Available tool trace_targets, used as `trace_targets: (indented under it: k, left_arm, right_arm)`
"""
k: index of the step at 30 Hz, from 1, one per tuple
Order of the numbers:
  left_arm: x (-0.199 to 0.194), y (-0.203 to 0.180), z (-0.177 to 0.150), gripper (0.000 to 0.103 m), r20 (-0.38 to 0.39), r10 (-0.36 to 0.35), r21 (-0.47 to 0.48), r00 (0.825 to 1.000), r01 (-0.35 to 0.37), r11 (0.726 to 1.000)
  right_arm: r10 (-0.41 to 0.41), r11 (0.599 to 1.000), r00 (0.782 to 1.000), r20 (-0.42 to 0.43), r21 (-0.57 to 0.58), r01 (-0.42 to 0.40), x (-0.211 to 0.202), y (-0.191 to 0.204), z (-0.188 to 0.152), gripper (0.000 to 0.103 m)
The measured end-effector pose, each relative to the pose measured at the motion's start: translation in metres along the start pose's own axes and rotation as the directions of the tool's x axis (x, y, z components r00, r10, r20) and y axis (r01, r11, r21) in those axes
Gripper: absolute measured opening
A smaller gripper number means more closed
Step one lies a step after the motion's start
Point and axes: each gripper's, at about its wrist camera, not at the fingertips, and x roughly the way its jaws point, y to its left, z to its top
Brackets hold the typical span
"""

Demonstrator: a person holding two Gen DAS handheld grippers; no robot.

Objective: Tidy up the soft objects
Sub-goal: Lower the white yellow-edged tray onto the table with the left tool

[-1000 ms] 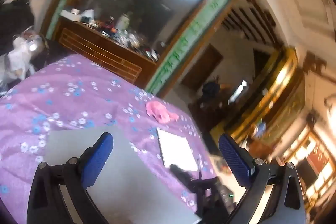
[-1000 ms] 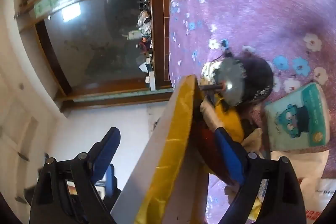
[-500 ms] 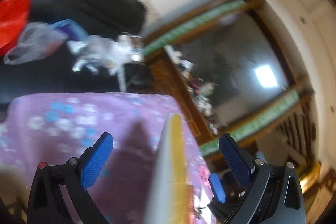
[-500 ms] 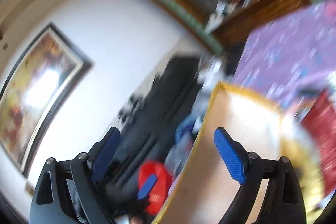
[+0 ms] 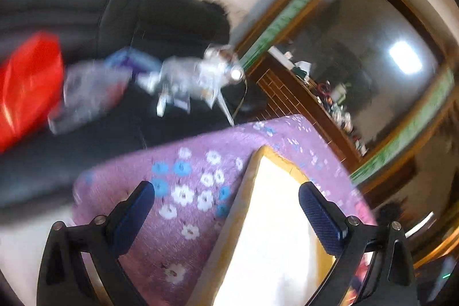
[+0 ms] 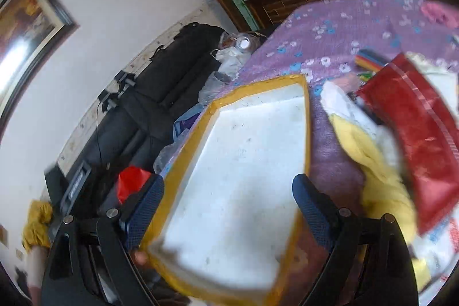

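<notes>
A white foam box with yellow taped edges [image 6: 243, 162] lies on the purple flowered cloth [image 6: 344, 27] right in front of my right gripper [image 6: 228, 197], whose blue fingers are open on either side of it. The same box [image 5: 272, 234] fills the space ahead of my open left gripper [image 5: 226, 205]. Right of the box lie a yellow cloth [image 6: 373, 162], a white cloth [image 6: 344, 102] and a red bag [image 6: 416, 134]. A pink cloth [image 6: 439, 13] lies at the far right of the table.
A black sofa [image 5: 129, 33] with a red bag [image 5: 25, 85] and clear plastic bags [image 5: 183, 76] stands behind the table edge. A wooden cabinet with clutter [image 5: 315, 93] is at the back. A coloured striped item [image 6: 370, 60] lies near the red bag.
Both grippers have swung sharply from tilted views to face the foam box, which now sits flat between the fingers of each. The views are blurred by the motion.
</notes>
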Motion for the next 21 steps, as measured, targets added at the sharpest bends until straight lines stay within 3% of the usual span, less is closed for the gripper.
trace_targets:
  k: [3,6,10,11,14,16,18,21]
  left_arm:
    - [-0.031,-0.032,0.004,0.101,0.059,0.029,0.116,0.998,-0.035,0.993]
    - [-0.057,-0.066,-0.002,0.102,0.108,0.010,0.226,0.994,-0.034,0.974]
    - [-0.063,-0.109,-0.022,0.102,-0.052,-0.070,0.276,0.996,0.081,0.958]
    - [-0.061,-0.121,-0.032,0.102,-0.115,-0.110,0.267,0.987,0.137,0.954]
    - [-0.058,-0.149,-0.054,0.102,-0.215,-0.119,0.304,0.969,0.182,0.935]
    - [-0.059,-0.165,-0.071,0.102,-0.233,-0.087,0.368,0.969,0.171,0.914]
    - [-0.066,-0.180,-0.081,0.102,-0.242,-0.054,0.455,0.969,0.163,0.876]
    - [-0.077,-0.192,-0.101,0.102,-0.226,-0.061,0.518,0.972,0.173,0.838]
  right_arm:
    - [-0.022,0.999,0.999,0.033,-0.034,0.023,-0.031,-0.008,-0.014,0.091]
    - [-0.035,0.999,0.999,0.040,-0.006,0.036,-0.068,-0.022,-0.021,0.091]
    - [-0.090,0.995,0.994,0.055,0.047,0.088,-0.108,-0.049,-0.025,0.091]
    - [-0.097,0.994,0.993,0.064,0.056,0.093,-0.117,-0.055,-0.026,0.091]
    - [-0.118,0.991,0.990,0.074,0.071,0.112,-0.137,-0.072,-0.030,0.091]
    - [-0.121,0.990,0.990,0.075,0.081,0.115,-0.146,-0.078,-0.034,0.091]
    - [-0.113,0.990,0.991,0.075,0.092,0.106,-0.154,-0.085,-0.039,0.091]
    - [-0.118,0.990,0.990,0.077,0.090,0.111,-0.165,-0.087,-0.044,0.091]
